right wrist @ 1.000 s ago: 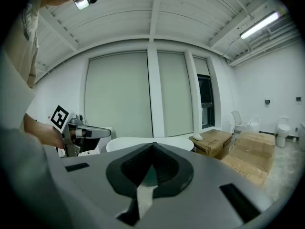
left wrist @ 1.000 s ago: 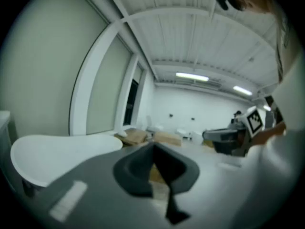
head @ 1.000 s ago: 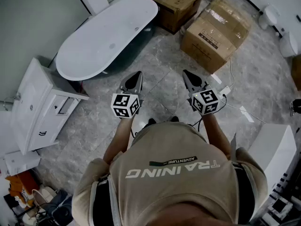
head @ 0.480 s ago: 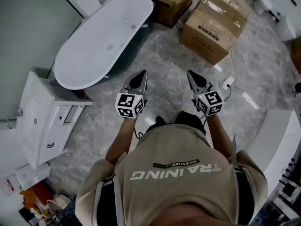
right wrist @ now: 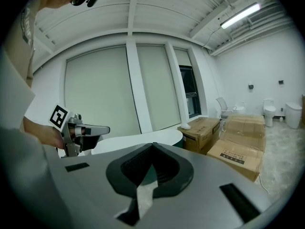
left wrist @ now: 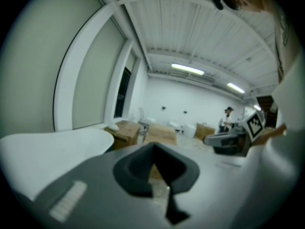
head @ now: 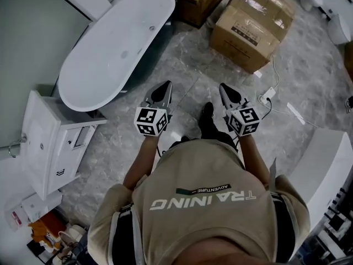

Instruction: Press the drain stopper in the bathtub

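Head view looks down over my shoulders onto a grey marble floor (head: 182, 70), with the white bathtub (head: 99, 65) lying at about ten o'clock from me and well apart from both tools. A small dark spot on the tub's bottom (head: 124, 53) is, I judge, the drain stopper; it is too small to be sure. I take this as the approach step: nothing has touched the tub, and the pressing is not yet done. I hold the left gripper (head: 164, 88) and the right gripper (head: 224, 89) out ahead of my chest, side by side, forearms roughly level, noses pointing toward twelve o'clock, one dark shoe (head: 207, 112) between them on the floor. In each gripper view the two jaws meet at their tips with nothing pinched between them, so both are clenched and empty. Cardboard boxes (head: 251, 24) sit at one o'clock, a white cabinet (head: 52, 142) at nine. Next I need to turn toward ten o'clock, step up to the rim, lean over and bring one closed tip straight down onto the stopper.
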{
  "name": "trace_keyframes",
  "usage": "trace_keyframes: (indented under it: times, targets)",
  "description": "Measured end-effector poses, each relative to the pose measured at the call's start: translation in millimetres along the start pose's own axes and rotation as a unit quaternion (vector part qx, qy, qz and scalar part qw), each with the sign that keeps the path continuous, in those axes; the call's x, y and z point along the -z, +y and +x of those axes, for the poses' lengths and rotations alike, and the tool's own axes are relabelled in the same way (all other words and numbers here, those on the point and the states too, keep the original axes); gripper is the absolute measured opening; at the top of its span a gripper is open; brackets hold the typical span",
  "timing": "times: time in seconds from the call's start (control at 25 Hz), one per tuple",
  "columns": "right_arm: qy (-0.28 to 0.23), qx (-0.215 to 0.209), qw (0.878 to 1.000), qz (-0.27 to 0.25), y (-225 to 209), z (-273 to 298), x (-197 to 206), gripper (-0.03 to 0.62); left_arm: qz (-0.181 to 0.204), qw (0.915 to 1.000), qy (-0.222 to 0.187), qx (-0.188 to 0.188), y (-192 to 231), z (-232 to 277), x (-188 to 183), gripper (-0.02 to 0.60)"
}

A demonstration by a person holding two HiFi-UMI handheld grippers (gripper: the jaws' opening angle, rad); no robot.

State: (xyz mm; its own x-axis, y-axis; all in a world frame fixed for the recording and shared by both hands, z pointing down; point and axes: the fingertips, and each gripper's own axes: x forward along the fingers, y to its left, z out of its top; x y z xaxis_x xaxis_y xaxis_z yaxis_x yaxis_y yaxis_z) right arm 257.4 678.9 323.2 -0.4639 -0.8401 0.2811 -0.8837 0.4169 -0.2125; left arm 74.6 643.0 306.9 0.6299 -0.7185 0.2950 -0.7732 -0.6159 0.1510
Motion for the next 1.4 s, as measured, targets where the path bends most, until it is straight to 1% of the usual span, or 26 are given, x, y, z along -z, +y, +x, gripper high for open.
trace_keyframes:
  times: [0.08,0.16,0.32,0.44,0.52,0.6,0.76,0.88,0.96,1.04,1.12,1.24,1.32,1.4]
  targets:
    - [0.001,-0.007,1.0,0.006,-19.8,20.2,-9.9,0.006,0.007,0.9999,-0.001,-0.011,8.7,20.3,-19.9,0.002]
    - [-0.004,-0.024,1.0,0.004,-38.5,39.3,-25.5,0.006,0.018,0.9997,-0.004,-0.016,12.1,42.9,-40.8,0.002]
    - [-0.004,-0.058,0.998,-0.023,-78.3,75.4,-47.0,0.006,0.032,0.9988,-0.006,-0.036,14.3,94.7,-67.0,0.002]
    - [0.001,-0.063,0.996,-0.068,-108.8,103.5,-65.6,0.006,0.019,0.9985,-0.012,-0.05,16.1,133.0,-79.8,0.002]
    - [0.0,-0.07,0.994,-0.081,-121.9,122.4,-76.7,0.006,0.001,0.9984,-0.014,-0.055,19.5,151.0,-83.8,0.002]
    - [-0.002,-0.083,0.994,-0.075,-128.0,136.9,-84.3,0.006,-0.007,0.9984,-0.011,-0.055,23.8,163.5,-86.7,0.002]
    - [0.01,-0.106,0.992,-0.06,-131.6,162.4,-85.1,0.006,-0.005,0.9981,0.001,-0.062,45.8,183.2,-88.4,0.002]
    - [0.022,-0.116,0.991,-0.055,-133.3,186.8,-83.1,0.006,-0.015,0.9974,-0.002,-0.071,71.9,200.0,-88.2,0.002]
    - [0.024,-0.12,0.991,-0.046,-134.4,203.2,-86.3,0.006,-0.019,0.9969,-0.014,-0.075,89.6,211.8,-91.0,0.002]
    - [0.021,-0.12,0.992,-0.03,-135.9,220.7,-93.8,0.006,-0.019,0.997,-0.028,-0.07,106.7,226.4,-97.8,0.002]
    - [0.018,-0.114,0.993,-0.031,-135.2,238.8,-104.1,0.006,-0.015,0.9973,-0.036,-0.062,124.4,240.3,-106.0,0.002]
    - [0.007,-0.105,0.994,-0.032,-138.8,272.6,-135.0,0.006,-0.009,0.9978,-0.047,-0.046,153.2,265.5,-127.1,0.002]
    - [0.004,-0.103,0.993,-0.053,-142.7,298.0,-157.0,0.006,-0.007,0.9978,-0.057,-0.033,171.3,283.4,-142.0,0.002]
    - [0.001,-0.1,0.993,-0.068,-144.4,322.9,-170.3,0.006,-0.004,0.9975,-0.067,-0.022,187.7,295.7,-152.9,0.002]
